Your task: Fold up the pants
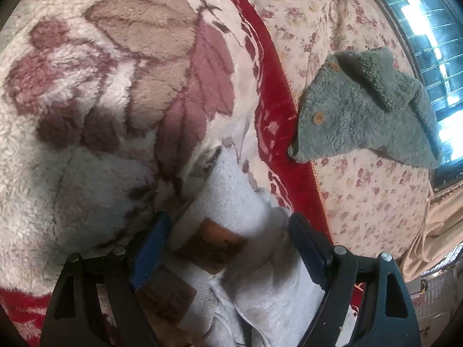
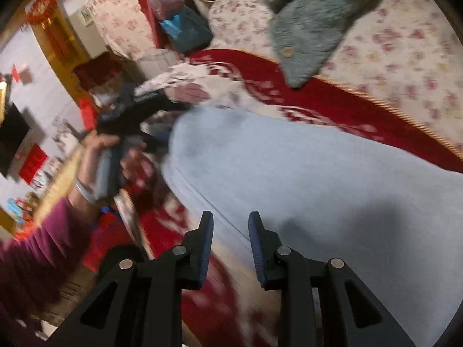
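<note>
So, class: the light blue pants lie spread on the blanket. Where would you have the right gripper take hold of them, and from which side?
Probably the near side edge of the pants, just ahead of the right gripper. The cloth lies flat on the blanket, so only an edge gives its fingers something to pinch. Come in low from the blanket side, one finger sliding under the edge.

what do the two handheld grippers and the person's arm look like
Both the left gripper and the right gripper have black angular plastic frames with triangular cutouts, silver pivot rivets and dark blue ribbed pads. The person's hand shows a magenta sleeve and a pale wristband.
</note>
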